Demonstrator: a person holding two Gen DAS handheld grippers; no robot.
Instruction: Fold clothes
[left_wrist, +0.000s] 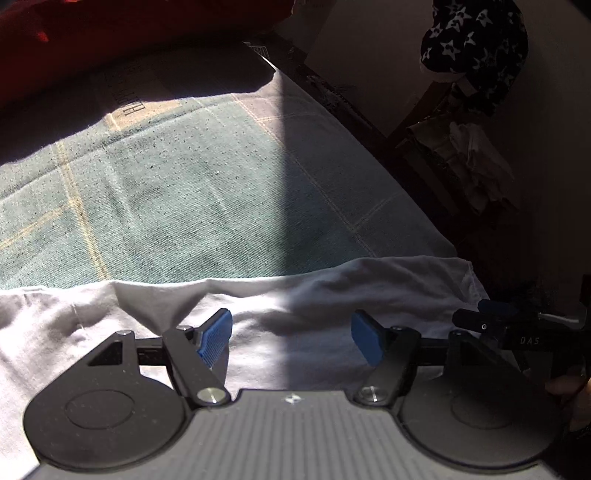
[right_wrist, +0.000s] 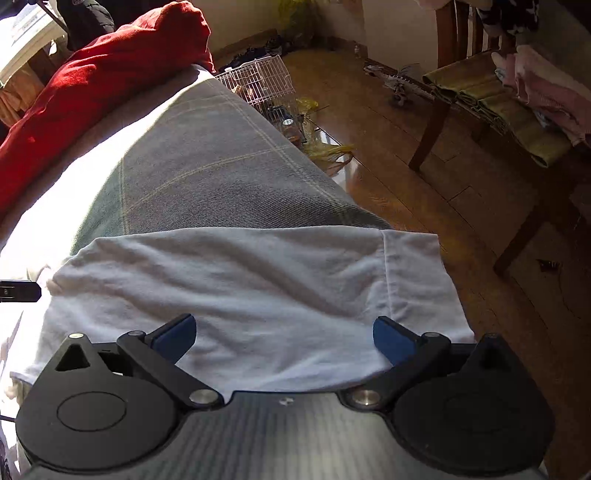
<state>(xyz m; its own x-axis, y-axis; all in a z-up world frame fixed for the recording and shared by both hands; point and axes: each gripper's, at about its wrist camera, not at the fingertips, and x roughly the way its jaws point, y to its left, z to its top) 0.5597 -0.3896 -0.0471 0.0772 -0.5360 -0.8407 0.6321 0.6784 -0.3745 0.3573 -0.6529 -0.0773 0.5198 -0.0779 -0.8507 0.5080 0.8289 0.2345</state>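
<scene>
A white garment (left_wrist: 332, 295) lies crumpled across the near part of a green checked cover (left_wrist: 166, 192). My left gripper (left_wrist: 291, 334) hovers just above the white cloth, open, with nothing between its blue pads (left_wrist: 218, 332). In the right wrist view the same white garment (right_wrist: 258, 291) spreads to the cover's right edge, one hemmed end hanging slightly over. My right gripper (right_wrist: 284, 338) stands open over the garment's near edge, its jaws empty. The right gripper (left_wrist: 517, 325) also shows at the right border of the left wrist view.
A red blanket (right_wrist: 92, 92) is heaped at the far end of the cover (right_wrist: 221, 166). To the right the surface drops to a wooden floor (right_wrist: 388, 166) with a wire cage (right_wrist: 262, 85). A wooden chair (right_wrist: 443, 110) holds folded green cloths (right_wrist: 509, 114); a star-patterned garment (left_wrist: 476, 44) hangs nearby.
</scene>
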